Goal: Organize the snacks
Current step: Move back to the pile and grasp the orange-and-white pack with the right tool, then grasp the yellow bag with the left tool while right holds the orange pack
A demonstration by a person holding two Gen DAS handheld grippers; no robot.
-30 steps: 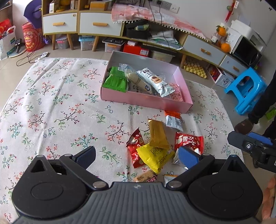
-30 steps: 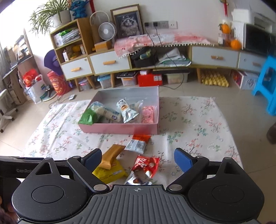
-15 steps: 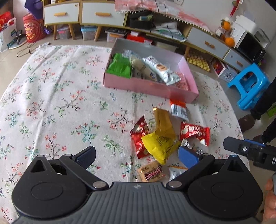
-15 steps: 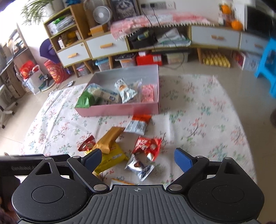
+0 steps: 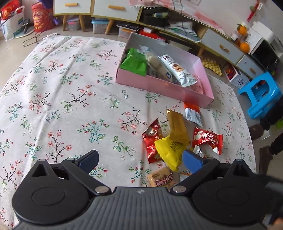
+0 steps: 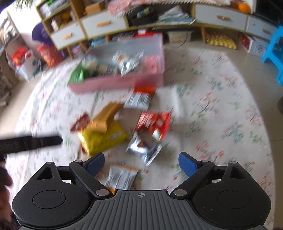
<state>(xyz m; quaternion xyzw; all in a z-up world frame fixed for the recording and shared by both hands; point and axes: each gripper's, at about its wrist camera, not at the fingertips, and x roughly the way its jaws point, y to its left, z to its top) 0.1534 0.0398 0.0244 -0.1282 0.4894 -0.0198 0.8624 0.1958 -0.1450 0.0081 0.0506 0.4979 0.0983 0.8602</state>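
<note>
A pink box (image 5: 164, 86) (image 6: 116, 82) on the floral cloth holds a green packet (image 5: 134, 63) and several silver and white snack packs. In front of it lies a loose pile: a yellow packet (image 5: 169, 150) (image 6: 102, 138), a gold bar (image 5: 176, 127), two red packets (image 5: 207, 139) (image 5: 151, 138), a silver-orange pack (image 5: 192, 114) and a tan biscuit pack (image 5: 161, 179). My left gripper (image 5: 140, 159) is open and empty just short of the pile. My right gripper (image 6: 141, 161) is open and empty above a silver pack (image 6: 144, 149) and a white-orange pack (image 6: 122, 177). The right wrist view is blurred.
The floral cloth (image 5: 61, 99) covers a low surface. Beyond it stand cabinets with drawers (image 5: 115, 8), storage bins, and a blue stool (image 5: 261, 93) at the right. The left gripper's body (image 6: 30, 142) shows at the left of the right wrist view.
Both grippers have dropped and moved forward toward the snack pile; the packets now sit closer and lower in both views. Both stay open.
</note>
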